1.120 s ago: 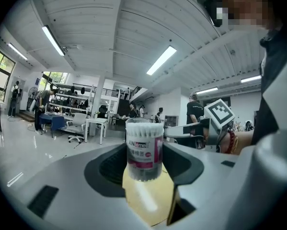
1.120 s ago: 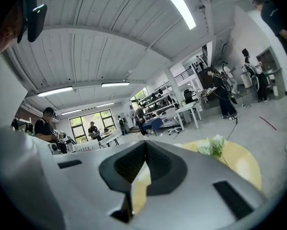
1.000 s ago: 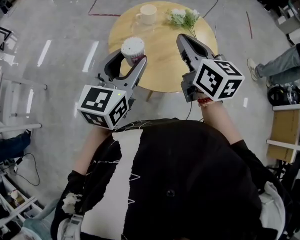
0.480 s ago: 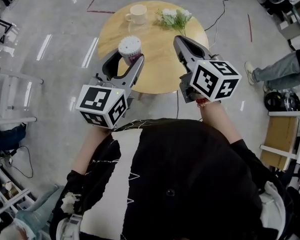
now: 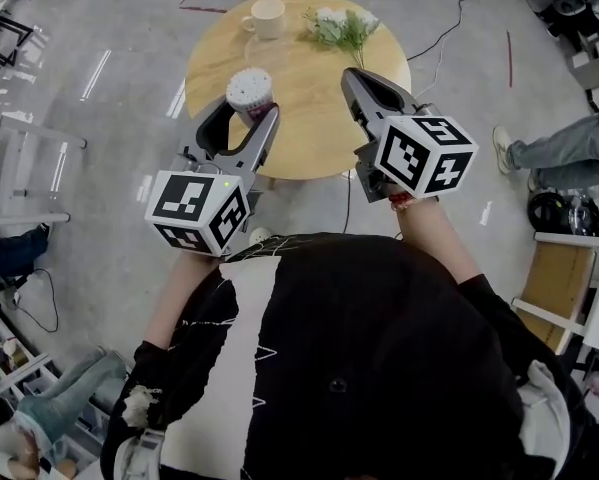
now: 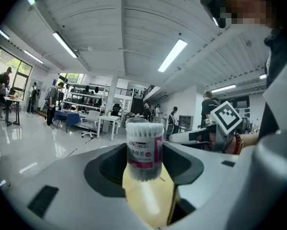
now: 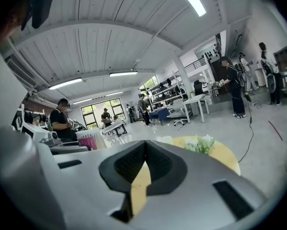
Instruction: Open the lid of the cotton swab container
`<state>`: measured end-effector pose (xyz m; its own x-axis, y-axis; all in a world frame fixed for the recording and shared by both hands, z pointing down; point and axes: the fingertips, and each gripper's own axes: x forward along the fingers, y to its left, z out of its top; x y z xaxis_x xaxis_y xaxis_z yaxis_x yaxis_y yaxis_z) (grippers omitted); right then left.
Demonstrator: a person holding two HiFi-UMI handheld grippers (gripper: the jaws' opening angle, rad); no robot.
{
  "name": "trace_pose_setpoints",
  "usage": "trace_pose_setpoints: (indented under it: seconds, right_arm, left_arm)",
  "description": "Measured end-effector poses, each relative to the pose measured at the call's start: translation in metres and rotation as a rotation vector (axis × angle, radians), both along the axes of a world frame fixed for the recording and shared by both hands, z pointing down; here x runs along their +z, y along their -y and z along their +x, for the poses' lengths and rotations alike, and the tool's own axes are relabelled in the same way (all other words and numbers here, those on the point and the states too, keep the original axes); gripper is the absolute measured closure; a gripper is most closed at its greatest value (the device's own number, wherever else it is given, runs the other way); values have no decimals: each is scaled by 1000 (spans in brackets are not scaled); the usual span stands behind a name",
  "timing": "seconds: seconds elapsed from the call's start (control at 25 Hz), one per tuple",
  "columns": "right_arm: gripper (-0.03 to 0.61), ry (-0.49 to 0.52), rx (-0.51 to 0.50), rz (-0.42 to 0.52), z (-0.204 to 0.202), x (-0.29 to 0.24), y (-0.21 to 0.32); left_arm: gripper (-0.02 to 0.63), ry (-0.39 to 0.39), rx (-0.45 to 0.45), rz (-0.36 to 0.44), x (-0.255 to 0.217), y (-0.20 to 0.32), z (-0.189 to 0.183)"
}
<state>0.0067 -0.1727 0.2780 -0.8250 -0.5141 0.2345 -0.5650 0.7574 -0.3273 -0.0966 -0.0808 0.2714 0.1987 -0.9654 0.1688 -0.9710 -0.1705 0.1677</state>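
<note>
Two-handed, working over the round wooden counter [image 5: 309,108]. Clamping the cotton swab container [image 6: 144,147] upright in the left gripper [image 5: 251,115], jaws partly spread and pressing on its sides, above the counter's near left part. Holding the right gripper [image 5: 351,80] pinched fully together and empty above the counter's near right part. Spotting, at the counter's far rim, a white cup [image 5: 266,15] and, rightward, flowers [image 5: 341,26].

The cotton swab container [image 5: 249,90], a clear, pink-labelled cylinder packed with white swabs, stands upright, clamped in the left tongs [image 5: 249,110].
</note>
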Motion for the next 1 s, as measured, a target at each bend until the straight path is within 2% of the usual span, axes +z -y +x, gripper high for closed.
trace_pose_setpoints:
  seconds: [0.68,1.0]
  right_arm:
    - [575,-19,-131,-8,30,21,-12]
    - [575,-23,-173,-21,35,31,-16]
  left_arm:
    - [373,-4,-140,-4,13,-26,40]
    - [373,-5,-184,-13,20,-33,48]
